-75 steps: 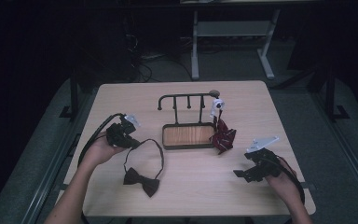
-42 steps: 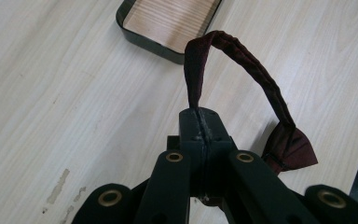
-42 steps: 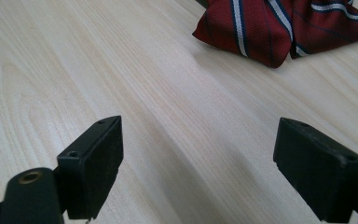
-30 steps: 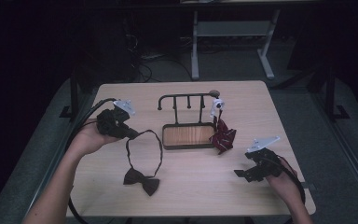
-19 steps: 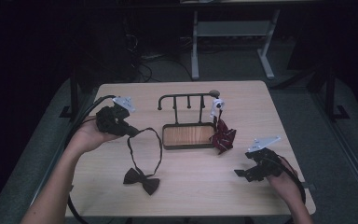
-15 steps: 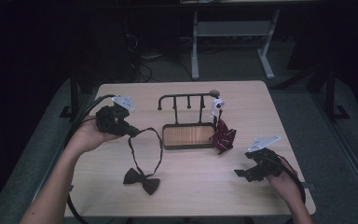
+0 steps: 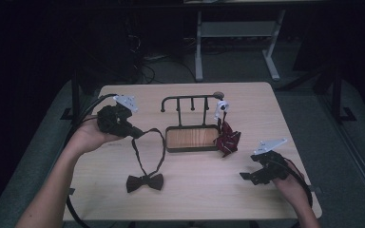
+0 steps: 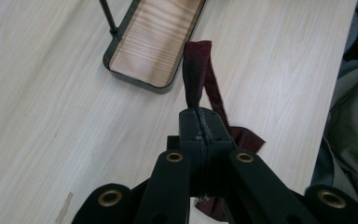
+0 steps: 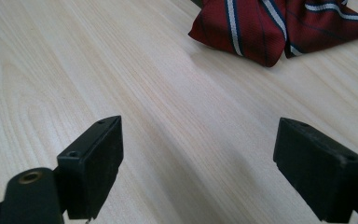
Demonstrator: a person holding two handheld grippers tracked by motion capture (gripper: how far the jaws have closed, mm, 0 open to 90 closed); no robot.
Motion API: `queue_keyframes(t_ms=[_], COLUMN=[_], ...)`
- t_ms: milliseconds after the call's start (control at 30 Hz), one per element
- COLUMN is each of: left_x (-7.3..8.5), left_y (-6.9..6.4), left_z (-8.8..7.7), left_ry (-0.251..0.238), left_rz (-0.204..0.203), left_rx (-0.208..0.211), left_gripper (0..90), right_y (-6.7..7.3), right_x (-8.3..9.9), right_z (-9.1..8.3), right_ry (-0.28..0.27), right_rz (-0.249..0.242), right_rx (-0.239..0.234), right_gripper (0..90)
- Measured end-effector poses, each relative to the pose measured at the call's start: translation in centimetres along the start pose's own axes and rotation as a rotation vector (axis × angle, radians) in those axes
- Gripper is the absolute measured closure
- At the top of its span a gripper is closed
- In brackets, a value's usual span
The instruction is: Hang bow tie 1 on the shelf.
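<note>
— One strap end sits clenched in the left claw; the dark bow tie lies on the tabletop, toward the person from that claw.
— And the rack?
— Just right of that claw, much nearer it than the right claw, which rests released beside the striped red bow tie.

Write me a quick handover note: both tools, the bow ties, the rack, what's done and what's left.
Left tool: shut on the dark bow tie's strap; its bow lies on the table.
Right tool: open, holding nothing, low over the table's right side.
Done: striped red bow tie hangs at the rack's right end.
Left, probably: lift the dark strap onto a free rack peg.
</note>
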State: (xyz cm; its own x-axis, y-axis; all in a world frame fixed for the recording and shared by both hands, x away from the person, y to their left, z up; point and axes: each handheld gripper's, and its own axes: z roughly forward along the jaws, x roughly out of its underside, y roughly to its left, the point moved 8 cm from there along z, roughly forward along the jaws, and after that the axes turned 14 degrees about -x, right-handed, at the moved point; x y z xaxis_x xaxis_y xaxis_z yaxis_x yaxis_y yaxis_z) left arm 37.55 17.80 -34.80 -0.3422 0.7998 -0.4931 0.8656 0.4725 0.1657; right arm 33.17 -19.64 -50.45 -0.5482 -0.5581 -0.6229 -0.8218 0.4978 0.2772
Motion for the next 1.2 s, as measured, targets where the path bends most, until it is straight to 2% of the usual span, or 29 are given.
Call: queue_keyframes(t_ms=[433,633,1200], left_x=[-1.2,-2.4,-4.3], left_y=[0.6,1.1,2.1], left_z=[-0.6,-0.6,-0.6], left_ry=[-0.015,-0.021,-0.002], left_rz=[0.000,-0.008,-0.012], left_rx=[0.001,-0.005,-0.022], left_gripper=[89.7,89.7,89.7], right_y=[0.0,-0.1,0.0], right_x=[-0.2,0.0,0.1], right_z=[0.1,0.0,-0.1], right_ry=[0.002,0.001,0.005], right_rz=[-0.002,0.003,0.000], right_rx=[0.000,0.003,0.002], right_gripper=[15.7,15.7,15.7])
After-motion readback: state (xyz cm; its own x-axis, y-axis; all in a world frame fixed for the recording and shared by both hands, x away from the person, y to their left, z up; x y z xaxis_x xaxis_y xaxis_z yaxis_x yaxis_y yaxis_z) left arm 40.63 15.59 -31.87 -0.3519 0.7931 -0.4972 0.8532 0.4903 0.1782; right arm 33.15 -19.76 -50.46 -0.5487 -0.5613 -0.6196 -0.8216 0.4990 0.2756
